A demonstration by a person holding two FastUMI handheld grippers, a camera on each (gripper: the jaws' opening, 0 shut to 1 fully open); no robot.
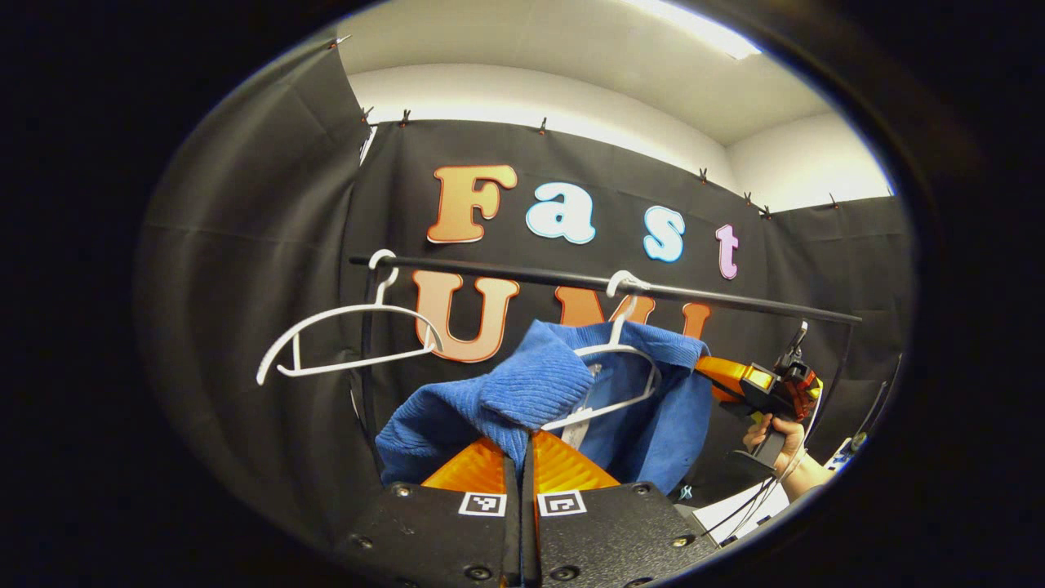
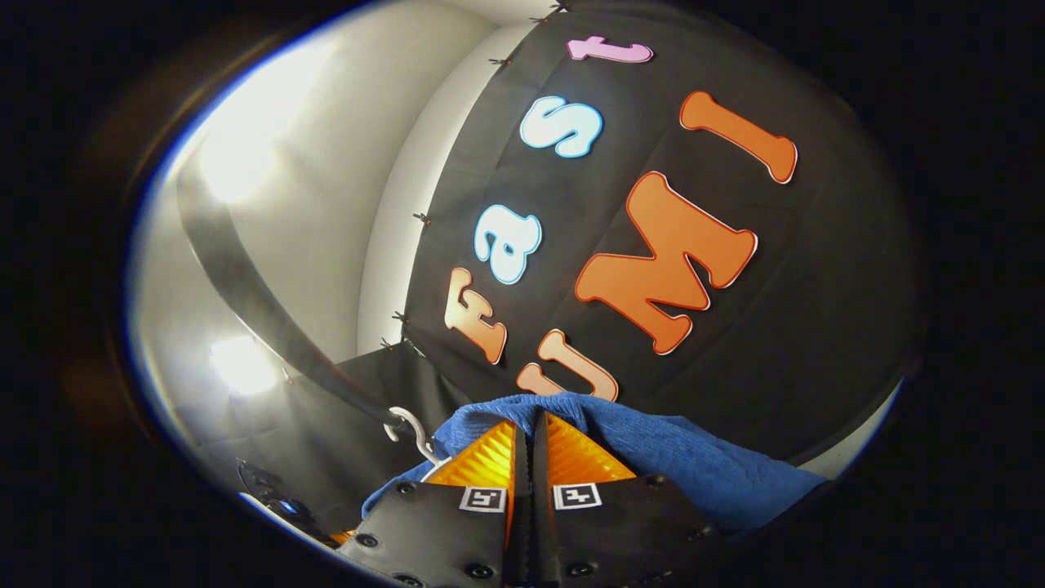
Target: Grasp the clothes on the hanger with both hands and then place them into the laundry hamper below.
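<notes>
A blue knitted sweater [image 1: 563, 392] hangs partly off a white hanger [image 1: 620, 367] on a black rail [image 1: 571, 282]. My left gripper [image 1: 522, 445] is shut on a bunched fold of the sweater's left side, low in the left gripper view. In the same view the right gripper [image 1: 709, 369], held by a hand [image 1: 775, 437], grips the sweater's right shoulder. In the right gripper view my right gripper [image 2: 531, 425] is shut on the blue sweater [image 2: 669, 457], which drapes over its fingers; the white hanger's hook [image 2: 408, 429] sits on the rail [image 2: 269, 318] at its left.
An empty white hanger [image 1: 343, 339] hangs on the rail to the left of the sweater. A black upright post [image 1: 366, 351] holds the rail's left end. Black cloth walls close in behind and on both sides. The hamper is out of sight.
</notes>
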